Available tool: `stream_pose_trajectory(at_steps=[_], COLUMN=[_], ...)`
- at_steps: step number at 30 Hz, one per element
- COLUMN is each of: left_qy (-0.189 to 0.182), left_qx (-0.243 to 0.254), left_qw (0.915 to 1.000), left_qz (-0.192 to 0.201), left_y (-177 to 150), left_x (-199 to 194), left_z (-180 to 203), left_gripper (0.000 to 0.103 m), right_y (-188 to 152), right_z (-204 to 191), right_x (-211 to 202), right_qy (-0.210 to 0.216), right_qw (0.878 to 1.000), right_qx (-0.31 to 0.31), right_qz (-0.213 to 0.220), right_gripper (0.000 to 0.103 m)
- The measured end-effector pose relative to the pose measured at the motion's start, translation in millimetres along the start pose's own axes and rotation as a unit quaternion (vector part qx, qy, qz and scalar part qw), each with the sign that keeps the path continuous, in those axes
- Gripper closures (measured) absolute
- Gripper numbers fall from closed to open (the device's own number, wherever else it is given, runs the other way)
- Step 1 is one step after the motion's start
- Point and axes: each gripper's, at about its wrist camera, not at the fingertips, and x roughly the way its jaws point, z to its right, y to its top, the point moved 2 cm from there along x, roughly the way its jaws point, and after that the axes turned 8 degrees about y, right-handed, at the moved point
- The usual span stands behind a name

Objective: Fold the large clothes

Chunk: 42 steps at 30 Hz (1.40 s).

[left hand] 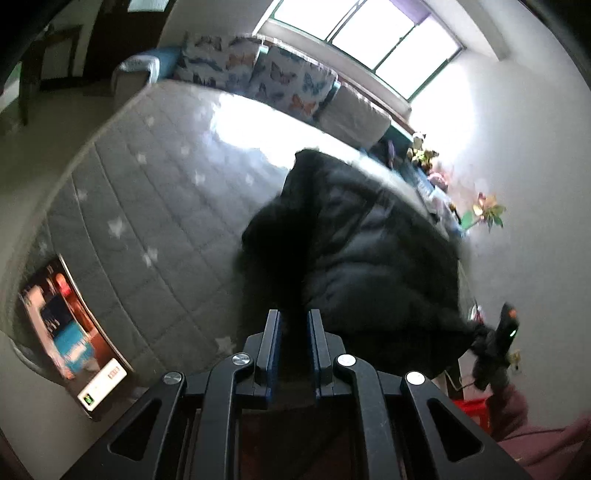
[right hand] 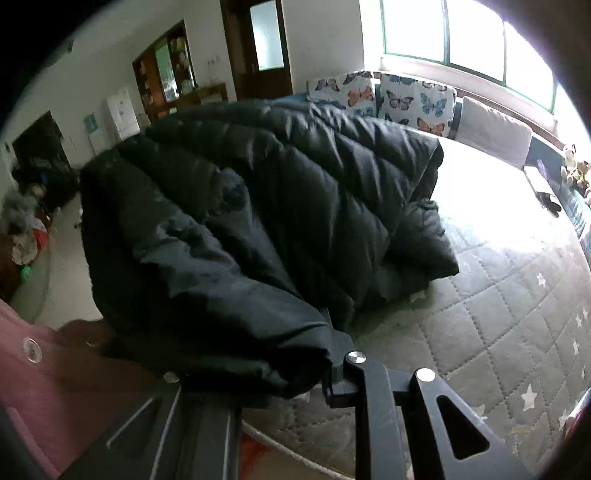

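One black puffer jacket [left hand: 373, 254], partly lifted off grey quilted mattress [left hand: 147, 206]. Left claw [left hand: 294, 332] pinching dark jacket fold between narrow-set fingers. Right claw [right hand: 325, 354] buried under jacket edge [right hand: 240, 229]; grip state cannot tell. Two butterfly cushions [right hand: 384, 99] plus one plain grey cushion [right hand: 495, 129] beyond jacket, under window [right hand: 465, 33]. One phone [left hand: 74, 332] left of left claw.

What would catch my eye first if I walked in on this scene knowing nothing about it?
A big black puffy quilted jacket, lifted in a heap over a grey star-patterned quilted mattress. The left tongs pinch a dark fold of it; its bulk drapes over the right tongs, hiding their tips. Behind, butterfly-print cushions line up under a glaring bright window.
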Motion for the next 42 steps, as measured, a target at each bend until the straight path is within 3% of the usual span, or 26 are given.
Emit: stream_pose_trajectory(at_steps=[4,6,12,16,22,25,29,35,38,42], left_qy=[-0.051,-0.085,-0.115,-0.106,-0.105,-0.124,-0.113,-0.113,-0.117,-0.115], left_qx=[0.025,0.05,0.077,0.082,0.056,0.035,0.056,0.069,0.074,0.081], left_qw=[0.9982,0.995,0.9897,0.9898,0.9862,0.9842,0.9855,0.9853,0.9847,0.9848], left_qz=[0.021,0.014,-0.034,-0.048,-0.115,-0.121,-0.113,-0.108,-0.106,-0.101], left_y=[25.5,45.2,98.9,124.7,119.8,113.7,109.7,106.6,105.2,104.8], left_x=[-5.4,13.4,89.2,134.8,212.4,228.1,239.0,254.1,255.9,255.3], left_z=[41.5,71.5,138.7,156.8,142.1,130.6,132.5,134.5,136.2,136.0], left_gripper=[0.087,0.086,0.086,0.086,0.086,0.086,0.086,0.086,0.086,0.086], right_y=[-3.8,-7.6,-12.5,-17.3,-21.5,-20.2,-21.3,-31.4,-16.2,29.9], right_z=[0.2,-2.0,-10.3,-19.3,-27.6,-34.9,-42.4,-36.1,-31.5,-38.9], right_x=[1.3,0.0,3.3,2.5,-5.7,-15.4,-32.4,-73.0,-99.1,-107.1], right_qy=[-0.002,-0.01,-0.036,-0.048,-0.063,-0.079,-0.114,-0.153,-0.178,-0.169], right_qw=[1.0,1.0,0.999,0.998,0.996,0.994,0.99,0.987,0.984,0.985], right_qx=[0.003,-0.003,-0.025,-0.037,-0.057,-0.07,-0.083,-0.03,-0.002,0.004], right_qz=[0.005,0.009,0.008,0.008,0.02,0.021,0.0,-0.028,-0.006,0.042], right_gripper=[0.081,0.081,0.081,0.08,0.076,0.072,0.054,0.054,0.053,0.039])
